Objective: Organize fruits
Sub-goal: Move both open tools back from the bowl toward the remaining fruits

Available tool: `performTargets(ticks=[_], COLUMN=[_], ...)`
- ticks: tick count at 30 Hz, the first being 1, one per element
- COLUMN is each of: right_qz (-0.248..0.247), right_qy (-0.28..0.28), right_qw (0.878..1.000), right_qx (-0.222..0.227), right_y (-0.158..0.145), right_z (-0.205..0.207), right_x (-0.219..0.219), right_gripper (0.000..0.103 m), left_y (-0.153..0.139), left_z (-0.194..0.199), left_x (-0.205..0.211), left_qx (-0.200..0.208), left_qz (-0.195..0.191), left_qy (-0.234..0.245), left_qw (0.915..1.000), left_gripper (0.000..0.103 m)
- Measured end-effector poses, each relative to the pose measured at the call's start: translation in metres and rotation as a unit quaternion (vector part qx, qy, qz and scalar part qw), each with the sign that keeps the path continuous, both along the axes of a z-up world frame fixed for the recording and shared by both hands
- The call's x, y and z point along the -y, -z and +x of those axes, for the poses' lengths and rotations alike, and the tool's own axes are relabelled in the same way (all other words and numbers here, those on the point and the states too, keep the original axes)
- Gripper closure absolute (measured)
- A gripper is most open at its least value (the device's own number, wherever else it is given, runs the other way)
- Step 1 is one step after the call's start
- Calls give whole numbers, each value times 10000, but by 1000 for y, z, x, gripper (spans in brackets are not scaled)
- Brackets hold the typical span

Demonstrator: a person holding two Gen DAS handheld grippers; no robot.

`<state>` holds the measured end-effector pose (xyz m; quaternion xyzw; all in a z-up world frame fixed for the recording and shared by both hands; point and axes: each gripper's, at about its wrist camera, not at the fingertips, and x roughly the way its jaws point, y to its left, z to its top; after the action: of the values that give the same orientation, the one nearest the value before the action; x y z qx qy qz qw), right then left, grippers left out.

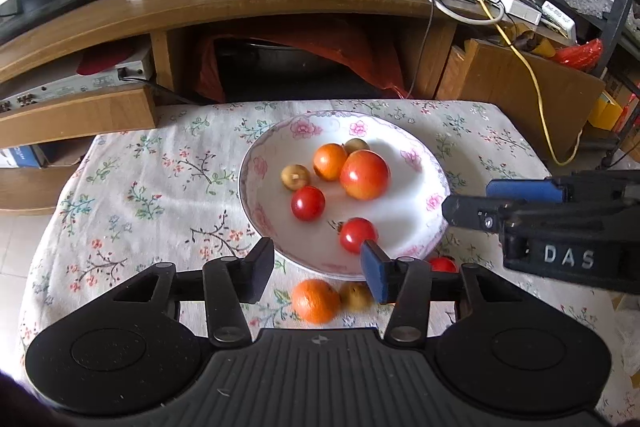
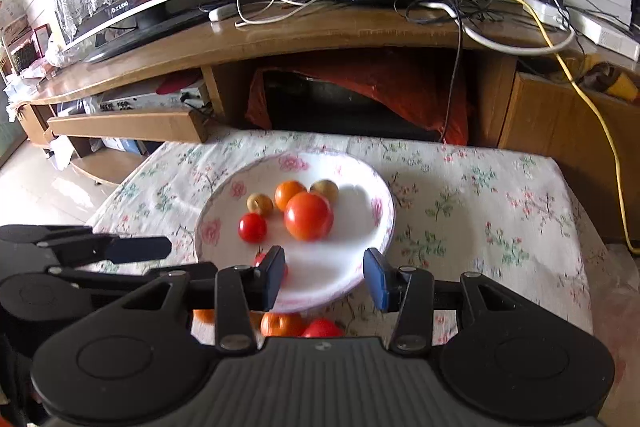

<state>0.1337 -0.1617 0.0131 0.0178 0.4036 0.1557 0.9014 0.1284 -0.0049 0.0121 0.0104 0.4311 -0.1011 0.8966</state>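
Floral plate [image 1: 416,163] sits mid-bench on flowered cloth [image 1: 152,187], holding six fruits w/ big tomato [image 1: 365,175] near centre. Left gripper [image 1: 318,269] hangs at plate's 6 o'clock rim, jaws partly apart, nothing betw. them. Right gripper [image 2: 325,273] at rim too, jaws narrow-ish, empty. Orange [image 1: 316,301] + small brown fruit [image 1: 356,295] lie on cloth at 6 o'clock, off plate.

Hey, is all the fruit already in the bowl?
No, in the left wrist view an orange and a small brownish fruit lie on the tablecloth just outside the bowl.
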Motion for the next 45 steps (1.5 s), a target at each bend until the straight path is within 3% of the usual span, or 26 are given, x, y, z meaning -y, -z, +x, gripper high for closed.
performTargets(ticks=[18,27,34,45], right_qz=[-37,-87,-140,-283], right_qy=[114,107,139,368], right_qw=[9998,9994,9990,9969], right_qx=[-185,-311,-394,-640], right_y=[4,11,16,36], right_z=[-36,-34,-31,-14], right_x=[5,4,5,16], right_gripper=[59,59,59,59], left_y=[6,12,15,25], left_z=[-29,-29,-28,-19], left_x=[8,8,6,-9], left_qx=[-264,-351,-426,-694], left_qz=[179,268,344,288], left_qy=[50,-15,-134,-422], left_qw=[9995,9990,9984,9963], left_gripper=[32,30,18,18])
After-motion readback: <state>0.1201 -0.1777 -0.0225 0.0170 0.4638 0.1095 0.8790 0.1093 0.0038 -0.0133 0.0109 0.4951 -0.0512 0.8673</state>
